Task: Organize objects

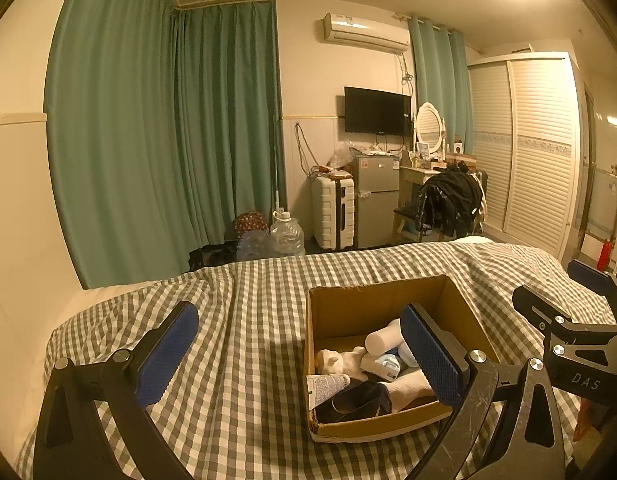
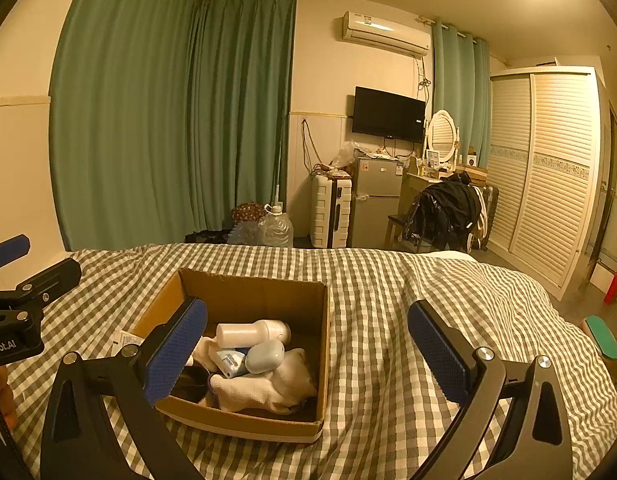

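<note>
An open cardboard box (image 1: 348,304) (image 2: 252,292) sits on a grey-and-white checked bed cover (image 1: 236,320) (image 2: 380,320). Inside lie a white bottle (image 2: 252,332) (image 1: 382,340), a pale blue rounded case (image 2: 264,356), a white sock (image 2: 264,392) (image 1: 408,388), a dark pouch (image 1: 352,400), a small tube (image 1: 326,384) and a cream figurine (image 1: 332,362). My left gripper (image 1: 300,356) is open and empty, hovering at the box's left side. My right gripper (image 2: 308,356) is open and empty, above the box's right edge.
Green curtains (image 1: 160,128) hang behind the bed. Beyond the bed's far edge stand a white suitcase (image 1: 332,212), a small fridge (image 1: 376,204), water jugs (image 1: 284,236), a chair with black clothes (image 1: 452,200) and a white slatted wardrobe (image 1: 528,148).
</note>
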Action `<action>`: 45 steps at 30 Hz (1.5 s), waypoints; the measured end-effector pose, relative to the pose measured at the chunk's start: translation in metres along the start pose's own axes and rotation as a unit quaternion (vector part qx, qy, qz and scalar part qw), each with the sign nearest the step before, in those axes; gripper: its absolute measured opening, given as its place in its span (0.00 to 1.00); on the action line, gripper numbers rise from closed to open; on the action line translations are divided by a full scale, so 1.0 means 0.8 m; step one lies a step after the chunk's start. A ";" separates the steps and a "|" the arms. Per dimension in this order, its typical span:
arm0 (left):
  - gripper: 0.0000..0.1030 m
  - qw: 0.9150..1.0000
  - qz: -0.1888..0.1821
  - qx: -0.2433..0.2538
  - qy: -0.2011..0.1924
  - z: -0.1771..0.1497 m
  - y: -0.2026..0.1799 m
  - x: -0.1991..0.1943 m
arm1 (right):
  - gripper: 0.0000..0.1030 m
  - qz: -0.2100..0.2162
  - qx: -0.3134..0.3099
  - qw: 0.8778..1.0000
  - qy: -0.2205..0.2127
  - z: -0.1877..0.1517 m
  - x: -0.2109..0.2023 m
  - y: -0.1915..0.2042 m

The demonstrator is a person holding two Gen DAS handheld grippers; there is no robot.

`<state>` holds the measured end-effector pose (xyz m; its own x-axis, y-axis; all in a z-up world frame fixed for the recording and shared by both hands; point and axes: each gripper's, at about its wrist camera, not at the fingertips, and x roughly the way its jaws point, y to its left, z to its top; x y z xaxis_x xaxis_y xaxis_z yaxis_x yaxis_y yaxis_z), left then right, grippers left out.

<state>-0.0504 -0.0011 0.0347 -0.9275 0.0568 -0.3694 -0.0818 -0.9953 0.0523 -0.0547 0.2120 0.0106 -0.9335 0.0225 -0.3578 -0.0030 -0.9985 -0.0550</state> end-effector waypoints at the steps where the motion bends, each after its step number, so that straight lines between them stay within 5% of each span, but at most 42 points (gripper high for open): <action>1: 1.00 1.000 0.000 0.000 0.000 0.000 0.001 -0.001 | 0.98 0.000 0.000 1.000 0.001 0.000 0.000 0.000; 45: 1.00 1.000 0.000 0.005 0.001 -0.002 0.007 0.002 | 0.98 0.001 -0.006 1.000 0.015 -0.007 0.005 0.006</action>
<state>-0.0518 -0.0066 0.0332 -0.9272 0.0561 -0.3705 -0.0846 -0.9945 0.0612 -0.0567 0.2076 0.0032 -0.9223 0.0225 -0.3859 0.0028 -0.9979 -0.0647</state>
